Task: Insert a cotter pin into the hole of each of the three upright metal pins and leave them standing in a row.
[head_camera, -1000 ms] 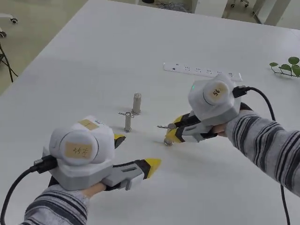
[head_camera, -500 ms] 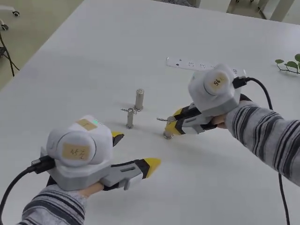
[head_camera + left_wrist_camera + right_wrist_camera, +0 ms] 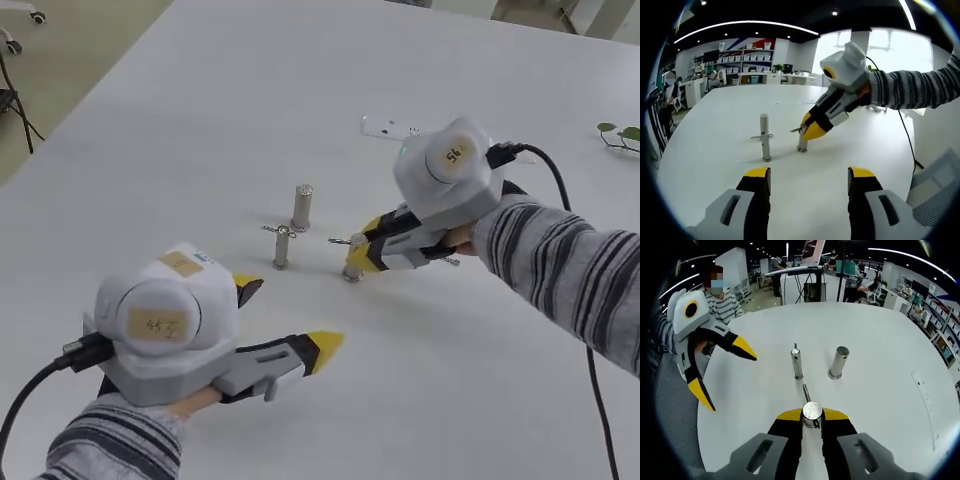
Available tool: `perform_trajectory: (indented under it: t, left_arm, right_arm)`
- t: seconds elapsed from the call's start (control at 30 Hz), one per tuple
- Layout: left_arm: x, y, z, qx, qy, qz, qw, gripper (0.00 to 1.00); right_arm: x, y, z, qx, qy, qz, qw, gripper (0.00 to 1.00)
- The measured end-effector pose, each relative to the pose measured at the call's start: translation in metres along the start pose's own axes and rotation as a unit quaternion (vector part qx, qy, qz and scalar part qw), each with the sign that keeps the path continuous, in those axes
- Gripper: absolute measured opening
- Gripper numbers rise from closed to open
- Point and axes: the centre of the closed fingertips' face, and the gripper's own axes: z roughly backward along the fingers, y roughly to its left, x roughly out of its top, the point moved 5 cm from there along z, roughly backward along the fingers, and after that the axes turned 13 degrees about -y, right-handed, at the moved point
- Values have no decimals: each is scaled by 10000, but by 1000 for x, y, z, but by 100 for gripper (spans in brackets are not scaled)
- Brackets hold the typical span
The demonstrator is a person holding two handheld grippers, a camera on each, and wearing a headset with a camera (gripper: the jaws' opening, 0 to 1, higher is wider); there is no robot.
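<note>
Three upright metal pins stand mid-table. The far pin [image 3: 302, 206] [image 3: 838, 361] is bare. The middle pin [image 3: 281, 247] [image 3: 765, 146] [image 3: 797, 362] has a cotter pin through it. At the third pin [image 3: 354, 266] [image 3: 802, 142] [image 3: 812, 411] my right gripper [image 3: 362, 256] [image 3: 811, 416] [image 3: 812, 131] is shut on a cotter pin [image 3: 340, 241] [image 3: 805, 391] whose shaft pokes out of the pin's far side. My left gripper [image 3: 290, 316] [image 3: 809, 177] hovers open nearer me, holding nothing, its jaws pointed at the pins.
A white power strip [image 3: 385, 128] [image 3: 925, 390] lies behind the right gripper. Green plant leaves [image 3: 622, 135] sit at the right edge. A black cable [image 3: 560, 195] trails from the right gripper across the white table [image 3: 200, 110].
The head camera has shifted. My right gripper stays at the third pin, a little closer to the other two. The left gripper has held still and open.
</note>
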Motion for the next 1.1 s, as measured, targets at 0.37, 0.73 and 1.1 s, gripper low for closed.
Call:
perform_trajectory:
  t: [0.37,0.73,1.1]
  left_arm:
    - [0,4,0,60,-50,32,10000,61]
    - [-3,3,0,38,-11,52,10000,61]
    - [-3,5,1,87,-35,47,9999,63]
  right_arm:
    - [-1,-2,0,49,18,-103,9999,9]
    - [-2,-4,-2,76,-2,-161,9998,9]
    - [4,-7,2,62,-191,-7,9998,18]
